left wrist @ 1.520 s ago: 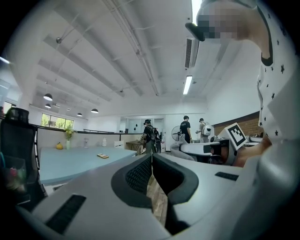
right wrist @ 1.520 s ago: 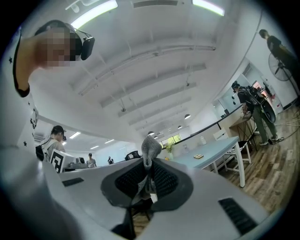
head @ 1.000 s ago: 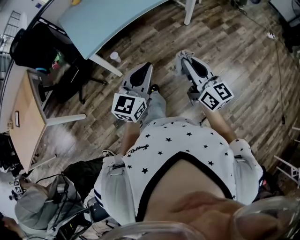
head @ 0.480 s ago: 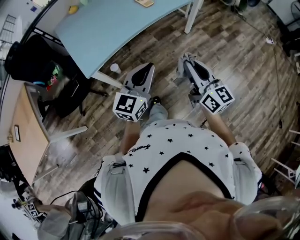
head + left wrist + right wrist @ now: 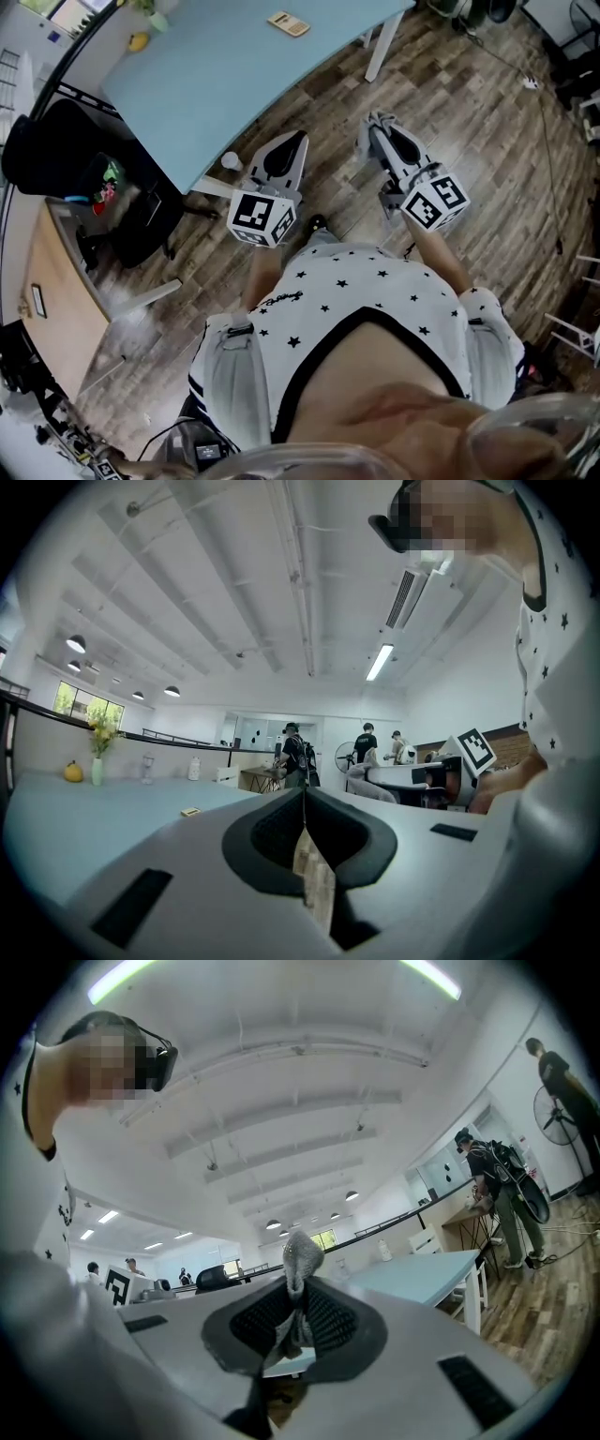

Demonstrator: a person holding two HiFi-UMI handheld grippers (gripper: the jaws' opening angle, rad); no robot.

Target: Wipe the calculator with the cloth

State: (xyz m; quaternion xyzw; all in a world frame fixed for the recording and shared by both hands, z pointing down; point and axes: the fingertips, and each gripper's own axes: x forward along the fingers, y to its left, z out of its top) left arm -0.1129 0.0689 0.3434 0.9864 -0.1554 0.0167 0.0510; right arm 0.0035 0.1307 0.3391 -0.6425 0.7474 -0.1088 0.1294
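Closest in, the left gripper (image 5: pixel 294 145) hangs in front of the person's starred shirt (image 5: pixel 356 291), jaws pressed together on nothing; only floorboards show through the slit. Beside it, the right gripper (image 5: pixel 380 131) is clamped on the cloth (image 5: pixel 302 1252), a grey wad poking up past the jaw tips. So the cloth is in hand, and that much is done. Both grippers are over the wooden floor (image 5: pixel 469 141), short of the counter (image 5: pixel 216 75). Further out on that pale blue top, well apart from both grippers, lies a small tan slab that I take to be the calculator (image 5: pixel 289 23), flat and untouched. No contact, so by my read the wiping hasn't begun. The approach and the whole rub-down are left.
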